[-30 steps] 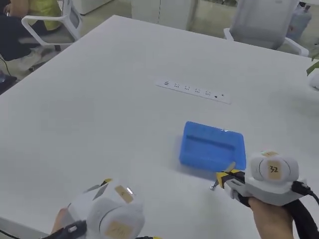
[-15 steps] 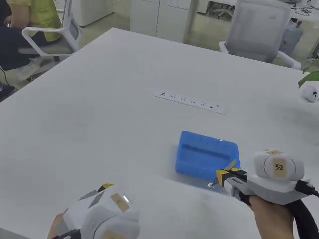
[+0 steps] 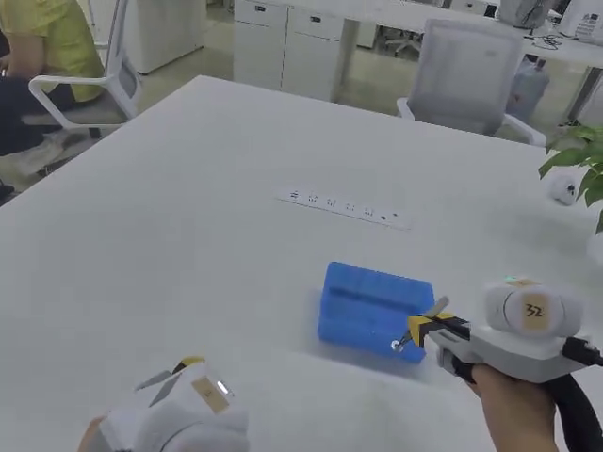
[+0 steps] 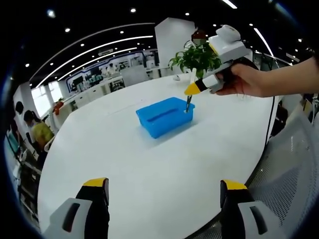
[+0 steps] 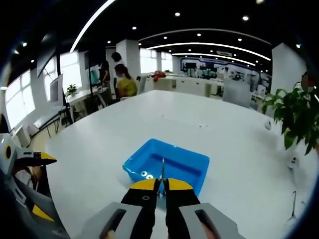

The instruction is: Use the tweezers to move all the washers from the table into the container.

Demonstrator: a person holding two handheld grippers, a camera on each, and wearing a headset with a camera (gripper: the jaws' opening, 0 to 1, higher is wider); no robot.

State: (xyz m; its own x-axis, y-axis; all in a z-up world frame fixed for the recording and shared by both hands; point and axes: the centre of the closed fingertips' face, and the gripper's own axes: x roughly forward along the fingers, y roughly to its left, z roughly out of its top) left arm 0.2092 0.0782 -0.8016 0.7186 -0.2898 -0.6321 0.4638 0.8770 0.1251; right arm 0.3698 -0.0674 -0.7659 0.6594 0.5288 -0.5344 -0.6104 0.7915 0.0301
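The right tool [image 5: 160,186] is squeezed tight on the tweezers [image 5: 162,172]. Their thin tips hang by the near edge of the blue container [image 5: 184,164]. The left tool [image 4: 164,186] has its jaws wide apart and holds nothing. It sits low over the table [image 4: 124,164], well away from the container.

This looks like the drop into the container. To do it well, I think the tips should go over the middle, not the edge. They should be low, so a washer does not bounce out.

The right gripper view looks down into the container and shows two small washers [image 5: 146,175] by its front wall. The head view is too flat to see them. I cannot tell if the tips hold a washer now. The left gripper view shows the tweezers from the side, pointing down. The head view shows a white power strip [image 3: 344,205] farther back.
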